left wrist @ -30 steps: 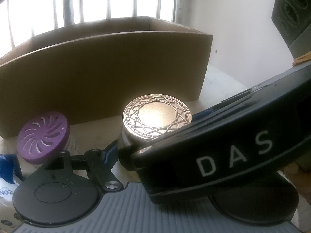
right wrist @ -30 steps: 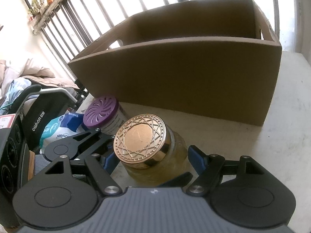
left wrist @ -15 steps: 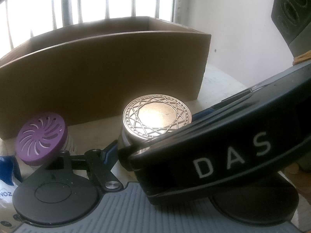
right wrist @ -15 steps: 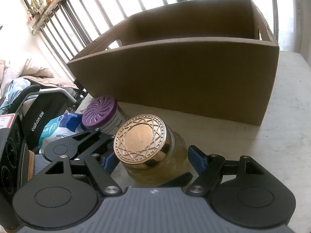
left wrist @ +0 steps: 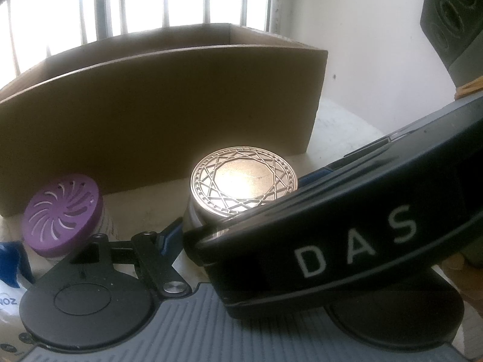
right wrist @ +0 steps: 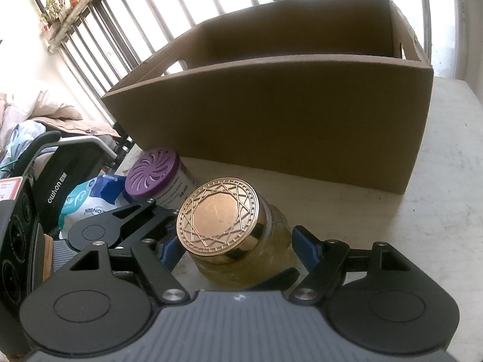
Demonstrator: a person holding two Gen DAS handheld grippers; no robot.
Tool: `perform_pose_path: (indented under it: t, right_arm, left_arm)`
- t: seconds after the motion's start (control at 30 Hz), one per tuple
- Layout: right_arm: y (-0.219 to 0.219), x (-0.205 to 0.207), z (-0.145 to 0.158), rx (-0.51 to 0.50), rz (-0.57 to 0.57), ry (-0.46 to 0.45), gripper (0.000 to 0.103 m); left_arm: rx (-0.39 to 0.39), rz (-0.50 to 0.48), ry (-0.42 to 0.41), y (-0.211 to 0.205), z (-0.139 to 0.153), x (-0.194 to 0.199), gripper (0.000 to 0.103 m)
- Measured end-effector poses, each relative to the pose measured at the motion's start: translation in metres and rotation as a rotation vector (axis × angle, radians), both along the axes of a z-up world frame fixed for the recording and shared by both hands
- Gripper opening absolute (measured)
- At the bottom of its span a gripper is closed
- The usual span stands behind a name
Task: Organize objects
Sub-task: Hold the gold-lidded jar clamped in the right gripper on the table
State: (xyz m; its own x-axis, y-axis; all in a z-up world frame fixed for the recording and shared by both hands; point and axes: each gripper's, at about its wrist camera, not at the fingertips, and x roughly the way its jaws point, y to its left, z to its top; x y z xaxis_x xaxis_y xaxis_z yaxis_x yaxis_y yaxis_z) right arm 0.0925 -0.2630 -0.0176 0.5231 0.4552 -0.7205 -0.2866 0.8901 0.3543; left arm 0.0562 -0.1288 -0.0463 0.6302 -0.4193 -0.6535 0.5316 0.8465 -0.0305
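Black hand-held gripper, blue fingertips, ribbed grey body, silver screws.

Left hand-held gripper: right finger hidden behind other unit (marked DAS); jar base hidden.

Blown-out window backlight shadows the box, glares off the lid; edges bow.
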Motion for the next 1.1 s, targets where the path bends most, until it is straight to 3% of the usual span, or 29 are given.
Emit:
perform_pose_path:
  t: [1.1]
  right_arm:
    - [-0.0034, 0.0003, -0.0004, -0.002, -0.001, 0.006, 0.079]
  left_arm:
    - [0.011, -0.004, -0.001, 0.0009, 0.0090, -0.0019, 0.076]
